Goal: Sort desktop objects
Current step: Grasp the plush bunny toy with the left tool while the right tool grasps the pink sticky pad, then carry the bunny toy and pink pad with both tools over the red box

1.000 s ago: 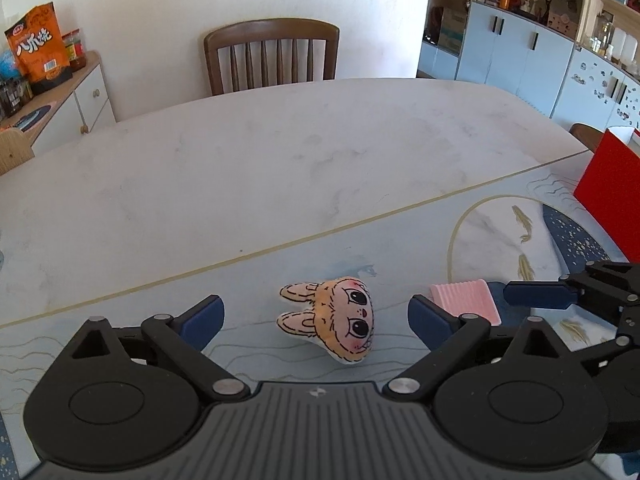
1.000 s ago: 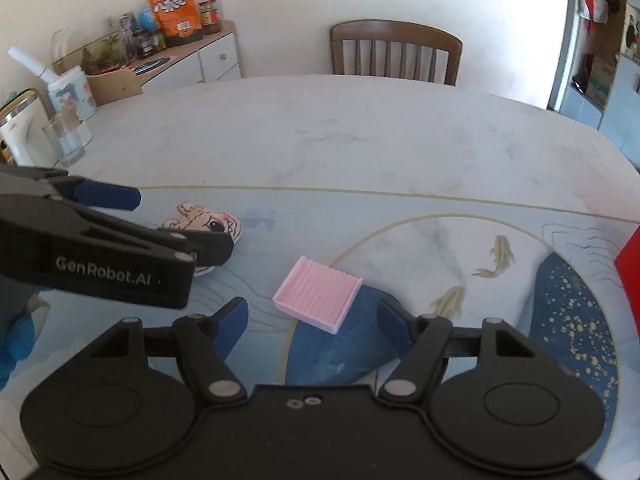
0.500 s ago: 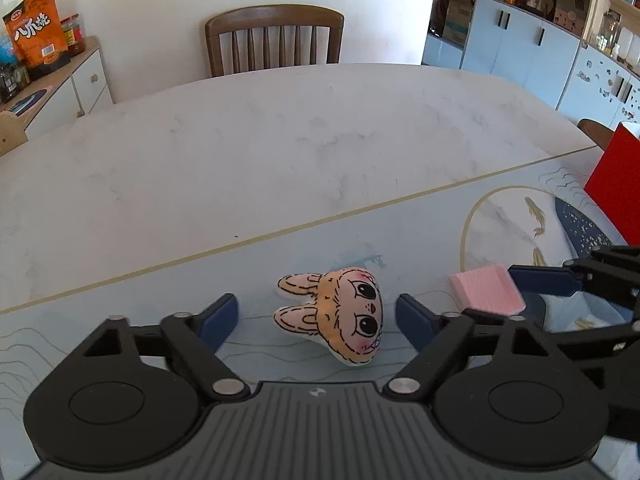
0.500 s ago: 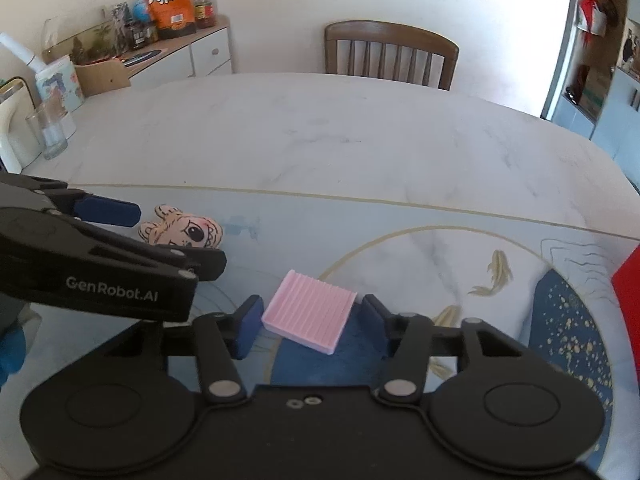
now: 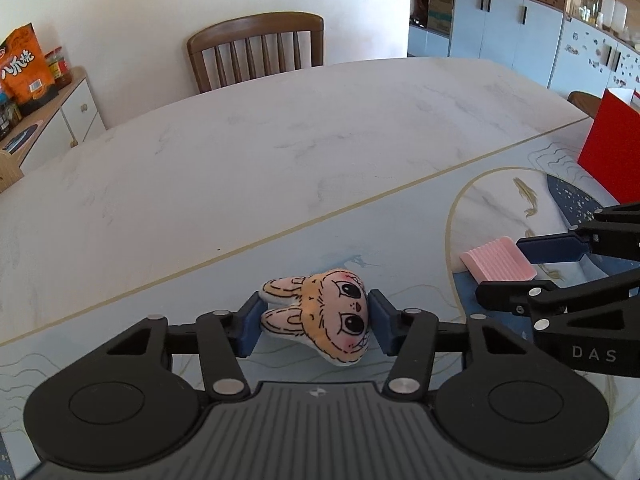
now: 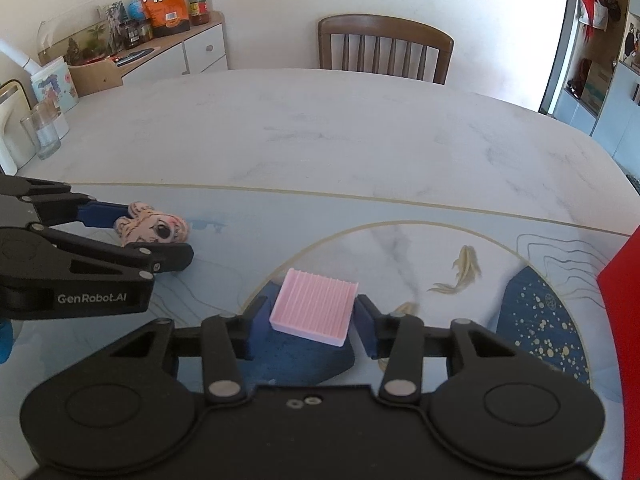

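A small plush bunny head [image 5: 325, 314] lies on the patterned table mat. My left gripper [image 5: 316, 326] is shut on it, blue pads pressing both its sides; it also shows in the right wrist view [image 6: 154, 230]. A pink ribbed square block [image 6: 314, 306] lies on the mat. My right gripper [image 6: 310, 330] is shut on it, pads touching its left and right edges. In the left wrist view the block [image 5: 498, 264] sits at the right between the right gripper's fingers [image 5: 550, 246].
A red box [image 5: 612, 148] stands at the mat's right edge and shows in the right wrist view [image 6: 624, 280]. A wooden chair [image 5: 256, 50] is at the table's far side. A drinking glass [image 6: 42, 130] and containers stand at the far left.
Both grippers moved forward and closed: the left jaws shut on the plush bunny, the right jaws shut on the pink block. Both objects still rest on the mat.
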Demonstrator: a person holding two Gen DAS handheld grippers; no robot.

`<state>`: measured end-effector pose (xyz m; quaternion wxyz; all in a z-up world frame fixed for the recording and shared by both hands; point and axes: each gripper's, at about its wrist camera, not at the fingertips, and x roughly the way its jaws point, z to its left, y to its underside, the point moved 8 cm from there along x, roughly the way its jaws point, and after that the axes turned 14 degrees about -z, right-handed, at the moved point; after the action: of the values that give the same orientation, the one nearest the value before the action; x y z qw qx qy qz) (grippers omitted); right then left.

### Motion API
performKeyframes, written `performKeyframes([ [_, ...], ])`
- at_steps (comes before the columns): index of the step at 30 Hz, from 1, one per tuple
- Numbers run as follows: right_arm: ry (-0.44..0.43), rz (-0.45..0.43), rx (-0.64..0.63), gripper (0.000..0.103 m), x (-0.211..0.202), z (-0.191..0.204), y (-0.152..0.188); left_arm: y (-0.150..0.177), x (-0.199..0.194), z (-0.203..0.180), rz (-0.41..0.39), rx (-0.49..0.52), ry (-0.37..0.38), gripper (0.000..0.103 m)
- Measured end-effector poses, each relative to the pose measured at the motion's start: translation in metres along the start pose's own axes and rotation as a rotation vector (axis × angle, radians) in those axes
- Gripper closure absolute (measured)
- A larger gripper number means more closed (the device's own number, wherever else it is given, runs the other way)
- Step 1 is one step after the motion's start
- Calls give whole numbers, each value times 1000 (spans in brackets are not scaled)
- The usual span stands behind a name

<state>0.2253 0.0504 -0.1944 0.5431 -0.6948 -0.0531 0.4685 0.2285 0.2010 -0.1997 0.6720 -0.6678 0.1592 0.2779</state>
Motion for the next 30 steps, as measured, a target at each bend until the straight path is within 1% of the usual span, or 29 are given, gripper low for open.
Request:
performKeyframes([
  [8,-2,0,13,59,-6,-6,-2,4,-8,-13,30,-27,14,54],
  [15,-2,-12,42,59,-25,-19,3,8,-26,-40,45,-54,42,55],
  [24,-28,-34,73,59,-69,-38,8,-4,-58,-81,38,-77,68,55],
  [30,-37,-40,83,59,-103,-59,14,-15,-77,-117,27,-68,84,55],
])
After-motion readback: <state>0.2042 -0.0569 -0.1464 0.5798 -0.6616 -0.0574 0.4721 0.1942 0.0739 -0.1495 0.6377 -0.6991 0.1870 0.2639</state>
